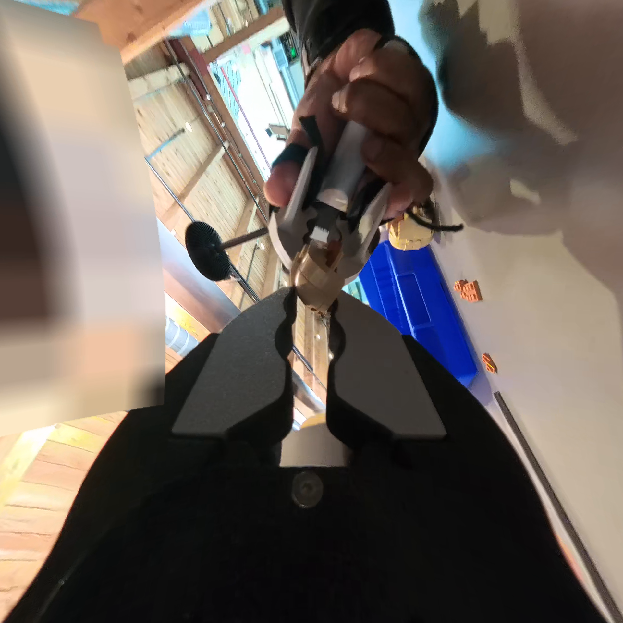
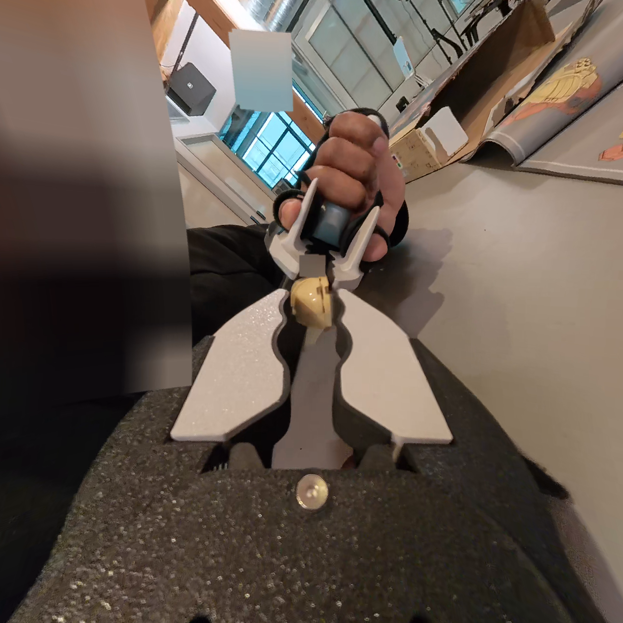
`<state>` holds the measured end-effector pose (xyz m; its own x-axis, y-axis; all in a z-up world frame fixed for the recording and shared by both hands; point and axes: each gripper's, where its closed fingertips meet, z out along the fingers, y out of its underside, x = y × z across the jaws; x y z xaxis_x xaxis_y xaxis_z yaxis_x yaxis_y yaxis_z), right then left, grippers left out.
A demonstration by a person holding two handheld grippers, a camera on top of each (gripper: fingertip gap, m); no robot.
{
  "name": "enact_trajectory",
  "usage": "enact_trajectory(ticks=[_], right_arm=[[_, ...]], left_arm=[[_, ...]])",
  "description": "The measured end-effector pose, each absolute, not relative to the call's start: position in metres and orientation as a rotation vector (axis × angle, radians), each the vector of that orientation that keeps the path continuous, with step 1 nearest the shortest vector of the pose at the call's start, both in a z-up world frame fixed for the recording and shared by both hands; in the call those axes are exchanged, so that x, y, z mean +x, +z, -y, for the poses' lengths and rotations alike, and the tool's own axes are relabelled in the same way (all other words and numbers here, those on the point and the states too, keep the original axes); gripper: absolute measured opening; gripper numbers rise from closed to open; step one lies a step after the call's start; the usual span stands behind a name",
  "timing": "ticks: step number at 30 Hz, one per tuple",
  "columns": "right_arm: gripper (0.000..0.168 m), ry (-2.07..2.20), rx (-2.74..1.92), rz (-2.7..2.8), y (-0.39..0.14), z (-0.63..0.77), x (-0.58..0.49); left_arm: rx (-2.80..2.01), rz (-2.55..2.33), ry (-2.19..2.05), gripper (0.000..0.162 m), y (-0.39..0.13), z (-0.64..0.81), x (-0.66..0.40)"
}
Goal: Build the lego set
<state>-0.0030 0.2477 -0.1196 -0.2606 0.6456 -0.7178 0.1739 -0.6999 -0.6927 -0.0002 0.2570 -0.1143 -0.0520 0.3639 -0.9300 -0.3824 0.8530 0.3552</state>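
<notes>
Left wrist view puts the left gripper (image 1: 312,300) nearest: 2 flat grey fingers with wavy inner edges on a black matte body, their tips pinching a rounded tan lego assembly (image 1: 315,281) of smooth, glossy plastic. Directly beyond it, the right gripper (image 1: 320,242) meets the same piece from the opposite side, its pale fingers converging on the far end; a hand (image 1: 364,111) wraps its cylindrical handle, with black loops around the fingers. Farther off on the pale table (image 1: 556,337) lie a blue plastic bin (image 1: 418,310) with ribbed walls, another tan lego build (image 1: 409,232) just past it, and small orange bricks (image 1: 468,290) scattered apart from the bin.

Right wrist view shows the right gripper (image 2: 312,312) on a speckled foam-like black body, its white grainy fingers closed onto the domed tan assembly (image 2: 312,306). Facing it, the left gripper (image 2: 315,273) clamps the other end, held in a hand (image 2: 354,175). Both tools hold the piece above the grey table (image 2: 505,303). Beyond, an open instruction booklet (image 2: 556,111) with curling pages lies beside torn brown cardboard (image 2: 472,84).
</notes>
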Motion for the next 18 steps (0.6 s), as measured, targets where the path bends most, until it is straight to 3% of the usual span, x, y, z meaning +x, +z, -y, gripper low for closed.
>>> enact_trajectory(ticks=[4,11,18], right_arm=[[0.036,2.004,-1.674,1.026,-0.1194,-0.2466,-0.0018],[0.02,1.975,-1.703,1.011,-0.1236,-0.2485,-0.0029],[0.025,2.066,-1.676,0.984,-0.1218,-0.2426,-0.0051]], left_arm=[[-0.057,-1.495,0.617,0.016,-0.113,-0.2656,-0.0056],[-0.04,-1.48,0.609,0.016,-0.1114,-0.2632,-0.0056],[-0.028,-1.475,0.587,0.017,-0.1114,-0.2603,-0.006]])
